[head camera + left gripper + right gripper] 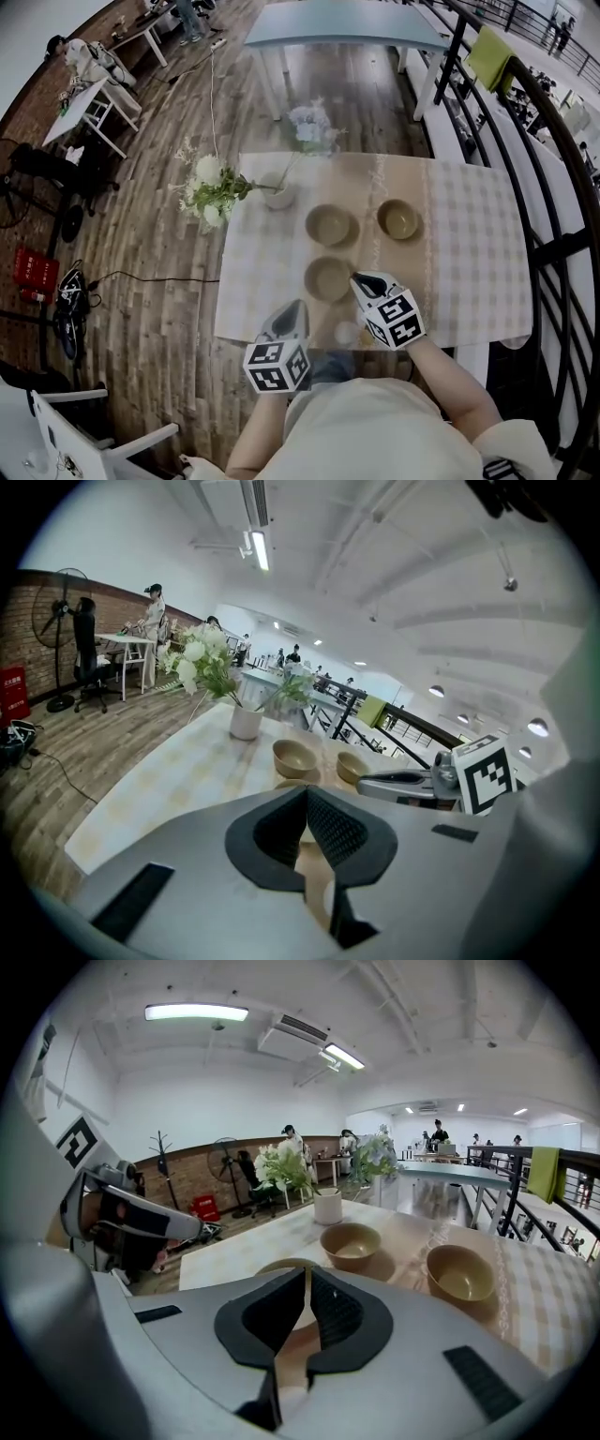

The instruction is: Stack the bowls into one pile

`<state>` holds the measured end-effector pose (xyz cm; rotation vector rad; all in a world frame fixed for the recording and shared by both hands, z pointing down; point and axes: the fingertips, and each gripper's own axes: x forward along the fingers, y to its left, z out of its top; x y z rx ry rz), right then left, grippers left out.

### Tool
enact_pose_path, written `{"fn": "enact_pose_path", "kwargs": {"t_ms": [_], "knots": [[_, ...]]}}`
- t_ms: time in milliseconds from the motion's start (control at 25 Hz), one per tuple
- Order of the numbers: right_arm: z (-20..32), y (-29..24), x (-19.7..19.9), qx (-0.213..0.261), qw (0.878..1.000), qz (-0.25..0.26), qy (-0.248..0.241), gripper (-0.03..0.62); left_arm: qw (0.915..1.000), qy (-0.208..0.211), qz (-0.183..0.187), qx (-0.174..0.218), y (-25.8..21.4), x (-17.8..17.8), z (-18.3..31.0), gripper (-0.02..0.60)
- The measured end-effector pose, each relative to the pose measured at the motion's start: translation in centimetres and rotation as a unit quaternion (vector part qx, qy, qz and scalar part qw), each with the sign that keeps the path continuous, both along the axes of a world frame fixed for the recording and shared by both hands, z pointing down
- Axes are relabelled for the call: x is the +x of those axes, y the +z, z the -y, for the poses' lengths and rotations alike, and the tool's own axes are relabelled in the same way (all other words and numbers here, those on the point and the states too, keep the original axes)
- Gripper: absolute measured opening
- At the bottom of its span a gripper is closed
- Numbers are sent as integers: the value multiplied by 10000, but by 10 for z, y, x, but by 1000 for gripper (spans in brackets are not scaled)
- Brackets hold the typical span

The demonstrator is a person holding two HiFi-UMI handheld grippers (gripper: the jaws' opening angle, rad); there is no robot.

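Observation:
Three tan bowls stand apart on the cloth-covered table [469, 234]: a far-left bowl [332, 225], a far-right bowl [398, 219] and a near bowl [329, 278]. My right gripper [358, 278] hovers at the near bowl's right rim, its jaws closed on nothing. Shut and empty too, my left gripper [298, 306] hangs over the table's near edge, below and left of that bowl. The left gripper view shows its jaws [307, 791] pressed together, with two bowls [294, 757] [353, 766] ahead. In the right gripper view the jaws [308, 1272] partly hide the near bowl [272, 1267]; the far bowls [350, 1244] [459, 1274] lie beyond.
A white vase [278, 194] with white flowers [211, 187] stands at the table's far left. A dark railing [553, 187] runs along the right. Another table [342, 28] stands beyond. Wooden floor lies to the left.

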<state>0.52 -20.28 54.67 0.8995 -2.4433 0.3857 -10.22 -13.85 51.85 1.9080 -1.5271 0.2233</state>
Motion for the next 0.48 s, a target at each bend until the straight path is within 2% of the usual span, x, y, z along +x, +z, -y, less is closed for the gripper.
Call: {"fn": "enact_pose_path", "kwargs": {"t_ms": [160, 240, 280, 480], "knots": [[13, 20, -7, -166, 9997, -165, -67, 6, 10000, 36, -13, -66, 6, -5, 13, 3], [18, 29, -10, -260, 9993, -260, -105, 72, 10000, 32, -22, -90, 8, -9, 18, 3], [20, 33, -11, -301, 9990, -304, -117, 80, 9999, 27, -30, -106, 9, -11, 21, 3], [34, 53, -13, -433, 9979, -489, -55, 83, 9998, 11, -53, -195, 18, -18, 31, 3]]}}
